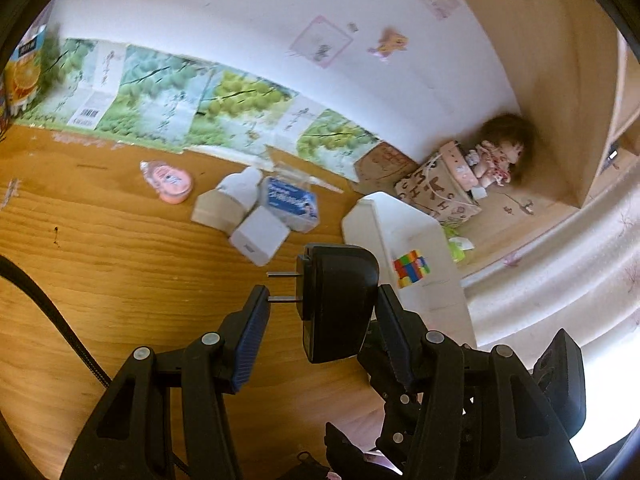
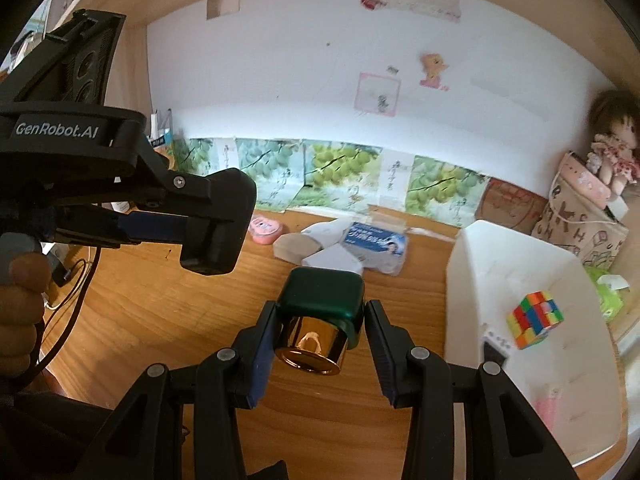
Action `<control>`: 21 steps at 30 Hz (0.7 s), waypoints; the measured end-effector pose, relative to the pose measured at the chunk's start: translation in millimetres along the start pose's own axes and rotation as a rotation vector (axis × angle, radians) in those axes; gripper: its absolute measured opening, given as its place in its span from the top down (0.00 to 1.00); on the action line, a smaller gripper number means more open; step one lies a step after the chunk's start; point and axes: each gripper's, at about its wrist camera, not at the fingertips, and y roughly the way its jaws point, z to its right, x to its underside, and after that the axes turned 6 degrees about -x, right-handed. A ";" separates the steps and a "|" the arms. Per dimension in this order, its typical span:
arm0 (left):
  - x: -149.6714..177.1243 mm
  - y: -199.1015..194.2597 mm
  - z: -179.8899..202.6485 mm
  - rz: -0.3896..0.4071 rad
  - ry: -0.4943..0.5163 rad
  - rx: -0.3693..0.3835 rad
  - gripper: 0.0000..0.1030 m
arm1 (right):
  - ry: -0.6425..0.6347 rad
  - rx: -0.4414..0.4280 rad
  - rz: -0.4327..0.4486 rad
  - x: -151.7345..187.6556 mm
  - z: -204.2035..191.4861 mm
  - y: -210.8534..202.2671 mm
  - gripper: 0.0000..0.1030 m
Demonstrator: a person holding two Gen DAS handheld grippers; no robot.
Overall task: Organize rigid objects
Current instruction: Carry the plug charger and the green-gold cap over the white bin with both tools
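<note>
Left wrist view: the left gripper (image 1: 322,312) holds a black plug adapter (image 1: 336,300) between its blue-padded fingers, jaws about half open around it, its two metal prongs (image 1: 282,287) sticking out to the left. It hangs above the wooden desk (image 1: 100,264). Beyond it lie a cluster of small white boxes (image 1: 240,212), a blue-and-white packet (image 1: 290,200) and a pink round tin (image 1: 170,182). To the right stands a white tray (image 1: 420,224) with a colour cube (image 1: 412,268) in it. Only this view shows an orange juice carton (image 1: 24,68) at the far left edge and a black cable (image 1: 52,312) crossing the desk.

Right wrist view: the right gripper (image 2: 320,334) grips a green bottle (image 2: 324,300) with a gold cap (image 2: 310,346) pointing toward the camera; the jaws are narrowly set, closed on the bottle's green sides. It is held above the desk (image 2: 140,320), with the white boxes (image 2: 316,246) and packet (image 2: 378,246) just behind and the pink tin (image 2: 265,228) further left. The tray (image 2: 512,264) lies to the right, well apart from the bottle, holding the cube (image 2: 534,318). This view alone shows the left gripper (image 2: 214,226) from the side with the adapter (image 2: 224,220), the hand (image 2: 20,304) that carries it, and the doll (image 2: 614,140) facing forward.
</note>
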 end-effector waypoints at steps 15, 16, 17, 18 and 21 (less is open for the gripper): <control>18.9 21.7 68.8 -0.009 0.039 0.027 0.44 | -0.025 0.003 0.016 18.6 53.7 -46.3 0.58; 20.5 24.3 73.7 -0.011 0.041 0.028 0.44 | -0.026 0.004 0.014 20.0 57.6 -48.5 0.58; 22.0 27.2 79.0 -0.013 0.043 0.033 0.44 | -0.027 0.006 0.013 21.6 62.2 -51.1 0.58; 22.9 29.6 82.9 -0.012 0.045 0.036 0.44 | -0.028 0.008 0.011 23.2 67.0 -53.7 0.58; 26.5 37.8 96.1 -0.017 0.046 0.045 0.44 | -0.029 0.013 0.004 27.0 80.0 -58.7 0.58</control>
